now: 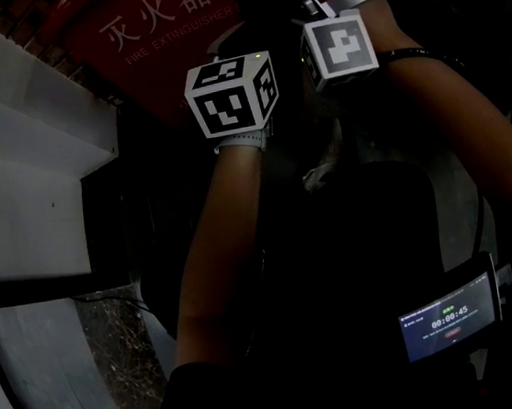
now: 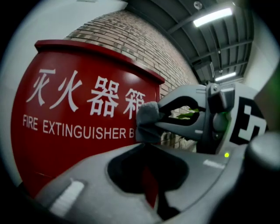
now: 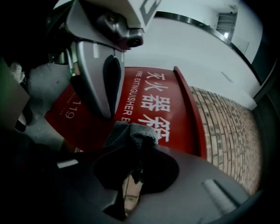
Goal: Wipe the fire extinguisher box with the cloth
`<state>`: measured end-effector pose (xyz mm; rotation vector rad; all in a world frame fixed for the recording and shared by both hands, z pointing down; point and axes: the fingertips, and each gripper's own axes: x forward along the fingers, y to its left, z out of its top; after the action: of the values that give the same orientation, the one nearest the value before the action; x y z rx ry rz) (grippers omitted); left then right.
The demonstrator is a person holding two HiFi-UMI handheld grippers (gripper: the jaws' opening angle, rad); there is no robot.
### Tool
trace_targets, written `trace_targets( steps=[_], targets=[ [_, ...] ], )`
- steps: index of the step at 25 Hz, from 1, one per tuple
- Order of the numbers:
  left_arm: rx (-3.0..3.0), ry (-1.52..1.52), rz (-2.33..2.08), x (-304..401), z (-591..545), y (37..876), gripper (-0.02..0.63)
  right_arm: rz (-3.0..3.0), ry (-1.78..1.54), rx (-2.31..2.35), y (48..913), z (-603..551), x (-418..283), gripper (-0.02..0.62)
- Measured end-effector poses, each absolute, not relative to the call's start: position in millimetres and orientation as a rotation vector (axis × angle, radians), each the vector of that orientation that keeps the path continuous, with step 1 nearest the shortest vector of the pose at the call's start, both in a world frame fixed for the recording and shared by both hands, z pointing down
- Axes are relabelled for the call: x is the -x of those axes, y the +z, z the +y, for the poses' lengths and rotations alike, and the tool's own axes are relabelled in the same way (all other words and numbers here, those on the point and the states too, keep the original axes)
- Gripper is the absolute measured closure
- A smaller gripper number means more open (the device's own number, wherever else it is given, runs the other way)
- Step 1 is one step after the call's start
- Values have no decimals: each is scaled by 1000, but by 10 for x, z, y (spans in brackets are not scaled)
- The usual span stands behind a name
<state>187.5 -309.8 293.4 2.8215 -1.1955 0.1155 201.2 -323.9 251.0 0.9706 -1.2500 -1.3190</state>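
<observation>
The red fire extinguisher box (image 1: 147,32) with white lettering stands just ahead of both raised grippers, and its front (image 2: 65,144) fills the left gripper view. My right gripper (image 3: 134,146) is shut on a grey cloth (image 3: 131,133), which bunches at the jaw tips close to the box's lettering (image 3: 175,113). From the left gripper view the same cloth (image 2: 147,119) shows at the right gripper's tip, by the box's right edge. My left gripper (image 2: 148,146) is beside it, jaws together with nothing between them. In the head view only the marker cubes (image 1: 232,95) show; the jaws are hidden.
A brick wall (image 2: 144,48) runs behind the box. A white stepped panel (image 1: 22,181) stands at the left over a grey floor (image 1: 37,383). A small screen with a timer (image 1: 449,319) sits at the lower right. Ceiling lights (image 2: 214,16) glow overhead.
</observation>
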Motion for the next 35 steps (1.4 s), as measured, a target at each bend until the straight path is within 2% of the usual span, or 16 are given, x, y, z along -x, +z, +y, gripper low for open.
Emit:
trace_targets(
  steps=[16, 35],
  targets=[
    [-2781, 239, -1152, -1934, -3130, 3777, 605, -1357, -1179, -808, 3807, -3185, -2022, 561],
    [-2637, 455, -1118, -1924, -3171, 5155, 606, -1471, -1035, -654, 5266, -3158, -1939, 561]
  ],
)
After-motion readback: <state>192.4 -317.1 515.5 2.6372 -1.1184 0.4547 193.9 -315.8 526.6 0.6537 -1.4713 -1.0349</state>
